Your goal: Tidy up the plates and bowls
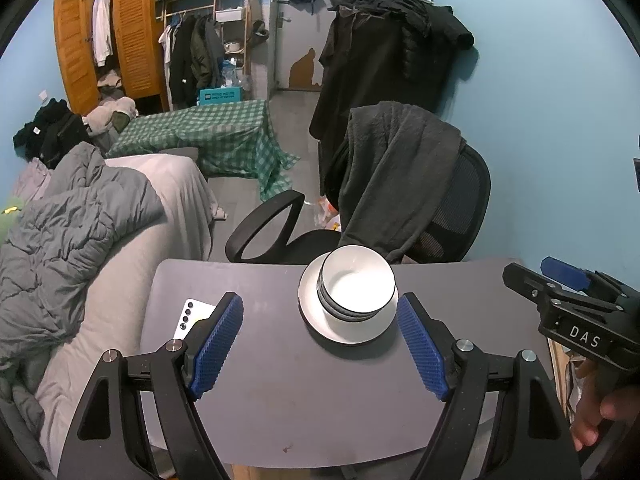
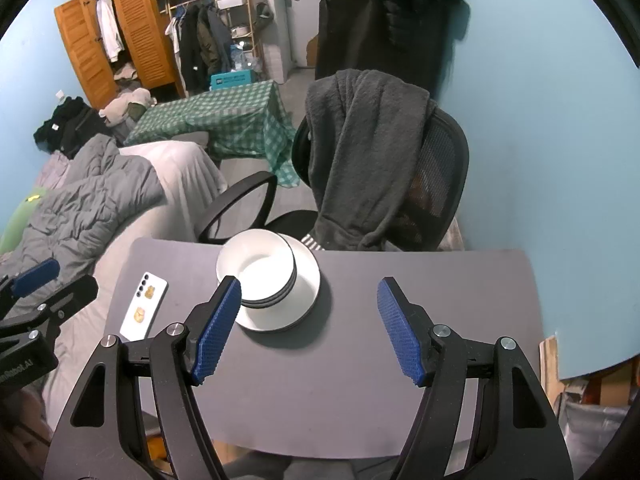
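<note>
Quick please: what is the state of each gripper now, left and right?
Left gripper: open, holding nothing.
Right gripper: open, holding nothing.

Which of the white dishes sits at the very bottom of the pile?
The plate: flat and widest, it rests on the table, while the nested bowls sit on top of it.

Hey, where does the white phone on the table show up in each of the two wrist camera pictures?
Left wrist view: the phone lies lower left of centre, partly hidden behind the left gripper's left finger.
Right wrist view: the phone lies in full view at the table's left edge, left of the right gripper.
Shared landmark: the stack of bowls on a white plate; the phone is to its left in both.
</note>
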The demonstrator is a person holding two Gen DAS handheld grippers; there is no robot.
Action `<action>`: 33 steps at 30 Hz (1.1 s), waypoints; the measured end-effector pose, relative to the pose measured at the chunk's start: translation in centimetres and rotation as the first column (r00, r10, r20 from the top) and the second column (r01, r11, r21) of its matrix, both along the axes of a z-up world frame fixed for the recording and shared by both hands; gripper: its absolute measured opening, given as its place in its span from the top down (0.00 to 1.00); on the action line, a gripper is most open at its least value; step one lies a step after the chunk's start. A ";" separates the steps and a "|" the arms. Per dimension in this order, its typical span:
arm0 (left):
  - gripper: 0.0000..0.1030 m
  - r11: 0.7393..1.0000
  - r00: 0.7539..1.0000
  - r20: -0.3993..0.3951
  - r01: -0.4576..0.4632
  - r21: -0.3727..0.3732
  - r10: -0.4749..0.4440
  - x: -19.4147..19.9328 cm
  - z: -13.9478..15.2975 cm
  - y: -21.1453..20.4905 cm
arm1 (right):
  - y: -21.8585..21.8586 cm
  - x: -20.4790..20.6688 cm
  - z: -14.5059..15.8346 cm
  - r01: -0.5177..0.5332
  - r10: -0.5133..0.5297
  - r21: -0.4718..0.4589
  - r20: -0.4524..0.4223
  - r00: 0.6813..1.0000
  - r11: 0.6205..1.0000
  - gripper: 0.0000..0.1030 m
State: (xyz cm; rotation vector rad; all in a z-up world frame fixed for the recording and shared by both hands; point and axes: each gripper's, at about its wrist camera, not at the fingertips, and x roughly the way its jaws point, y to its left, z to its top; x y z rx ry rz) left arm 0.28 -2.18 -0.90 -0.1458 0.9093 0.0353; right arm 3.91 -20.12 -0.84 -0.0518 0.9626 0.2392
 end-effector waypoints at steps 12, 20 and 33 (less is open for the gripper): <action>0.22 1.000 1.000 -0.011 0.007 0.000 -0.007 0.1 -0.1 0.2 | -0.1 0.2 0.1 0.005 -0.005 -0.009 -0.001 1.000 1.000 0.32; 0.22 1.000 1.000 -0.022 0.004 -0.004 -0.004 0.0 -0.1 0.7 | -0.1 0.2 0.1 0.005 -0.005 -0.013 -0.003 1.000 1.000 0.32; 0.22 1.000 0.999 -0.025 0.028 0.008 -0.028 0.4 0.0 0.6 | -0.1 0.3 0.1 0.003 -0.003 -0.015 -0.002 1.000 1.000 0.32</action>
